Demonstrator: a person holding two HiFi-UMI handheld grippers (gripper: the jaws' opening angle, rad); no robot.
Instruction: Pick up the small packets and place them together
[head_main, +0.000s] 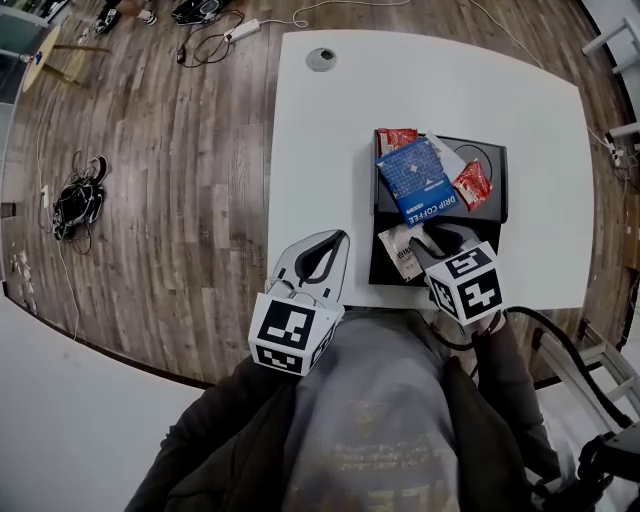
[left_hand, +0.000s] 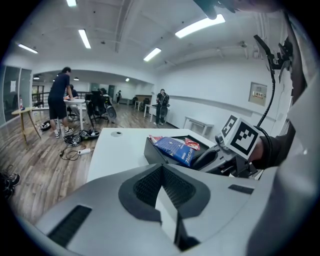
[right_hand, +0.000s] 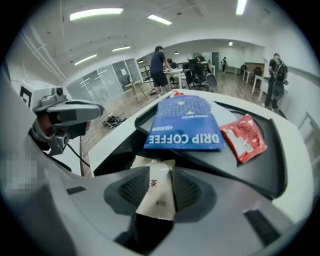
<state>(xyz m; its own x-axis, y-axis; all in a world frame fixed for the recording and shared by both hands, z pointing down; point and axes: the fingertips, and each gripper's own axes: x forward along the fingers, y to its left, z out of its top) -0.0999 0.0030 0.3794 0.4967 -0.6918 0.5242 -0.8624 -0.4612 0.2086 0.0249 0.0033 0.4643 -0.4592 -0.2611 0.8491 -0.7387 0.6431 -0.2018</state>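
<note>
While between right tongs (right_hand: 156, 172), packet (right_hand: 158, 196) lengthwise.

Your table (head_main: 330, 150) looks smooth, matt white; the floor (head_main: 170, 150) is wood plank, the tray (head_main: 495, 165) matt black, the blue packet (head_main: 415, 180) glossy, the beige packet (right_hand: 157, 195) papery

Two red packets (head_main: 397, 137) (head_main: 472, 185), one blue (head_main: 415, 180), one beige (head_main: 400, 252).
</note>
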